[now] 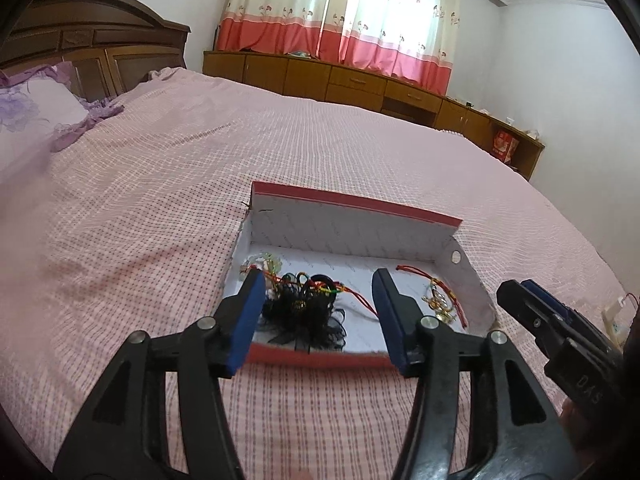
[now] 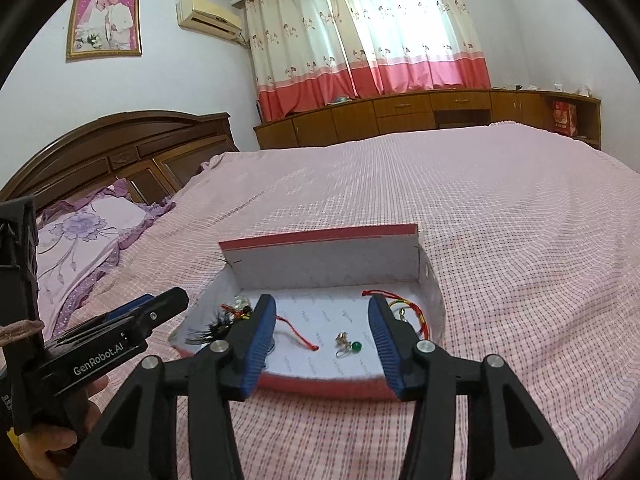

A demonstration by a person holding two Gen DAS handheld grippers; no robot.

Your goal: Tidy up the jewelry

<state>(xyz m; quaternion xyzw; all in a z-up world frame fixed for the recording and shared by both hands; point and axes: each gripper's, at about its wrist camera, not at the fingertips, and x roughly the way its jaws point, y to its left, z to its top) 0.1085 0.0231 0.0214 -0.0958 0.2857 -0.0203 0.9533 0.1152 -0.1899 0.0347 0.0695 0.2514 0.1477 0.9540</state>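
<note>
My left gripper (image 1: 318, 300) hangs released, nothing between its pads, just short of the box (image 1: 352, 210) on the bed (image 1: 160, 200). Ahead of it inside lies a black tangle (image 1: 308, 312). My right gripper (image 2: 322, 322) is released too, with a green-stone ring (image 2: 347, 345) lying ahead between its fingers.

One open box (image 2: 434, 300) on bed (image 2: 500, 220). Two grippers: left gripper (image 1: 318, 320), right gripper (image 2: 322, 334), both open. In box: one black feathery piece (image 1: 304, 320) at left, one green bead ring (image 2: 350, 346) near middle. Cords tangled, number unclear. One pillow (image 2: 76, 240) far left.
</note>
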